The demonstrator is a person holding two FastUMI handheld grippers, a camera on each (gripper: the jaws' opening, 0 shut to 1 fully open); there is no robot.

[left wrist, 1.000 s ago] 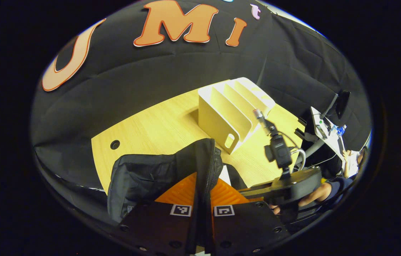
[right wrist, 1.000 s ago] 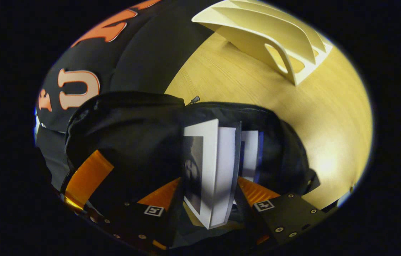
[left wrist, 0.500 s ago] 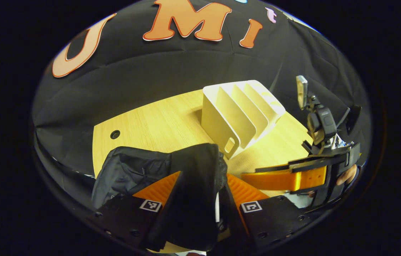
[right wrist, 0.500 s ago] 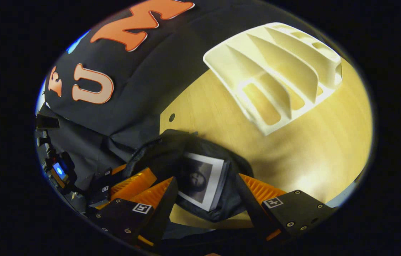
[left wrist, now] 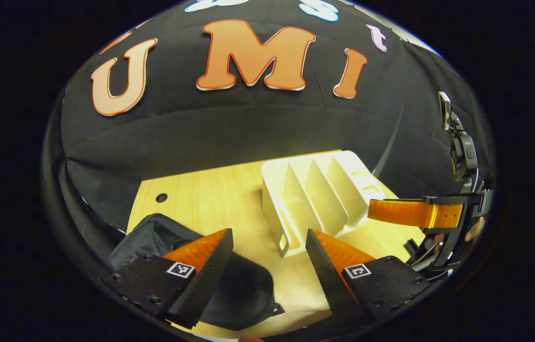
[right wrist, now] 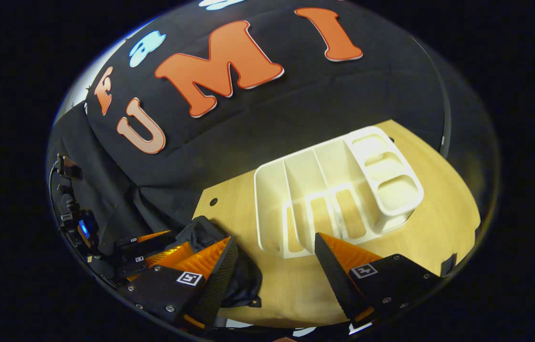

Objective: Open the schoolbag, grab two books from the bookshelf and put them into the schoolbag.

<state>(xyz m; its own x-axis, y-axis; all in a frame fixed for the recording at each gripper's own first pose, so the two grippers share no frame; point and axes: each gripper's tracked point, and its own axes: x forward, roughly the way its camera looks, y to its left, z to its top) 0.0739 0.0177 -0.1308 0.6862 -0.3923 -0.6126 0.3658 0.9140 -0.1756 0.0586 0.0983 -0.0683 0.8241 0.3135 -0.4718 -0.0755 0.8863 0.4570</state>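
Although no book can be seen in the slots of the bookshelf (left wrist: 317, 194), the schoolbag (left wrist: 243, 297) is seen lying low and slumped on the surface (left wrist: 210, 199), just beside the front left corner of the bookshelf, and in the right gripper view the schoolbag (right wrist: 243, 280) is partly hidden behind a finger. The bag is judged to be soft and limp, so it will fold and sag where it is taken; with books inside it would be heavier, and a hold on the stiffer rim beside the zipper or on a strap is judged safer than a pinch of loose cloth. Whether the books are inside, and which way the mouth of the bag points, cannot be told here; its long axis seems to run roughly along the near edge of the surface. The bookshelf is stiff and light in look, with its dividers running from front to back. The left hand-held gripper (left wrist: 269, 266) is held wide apart with nothing between its fingers, and the right hand-held gripper (right wrist: 272, 270) is also spread wide and holds nothing. In the left gripper view the right hand-held gripper (left wrist: 414, 212) is seen at the right, above the surface
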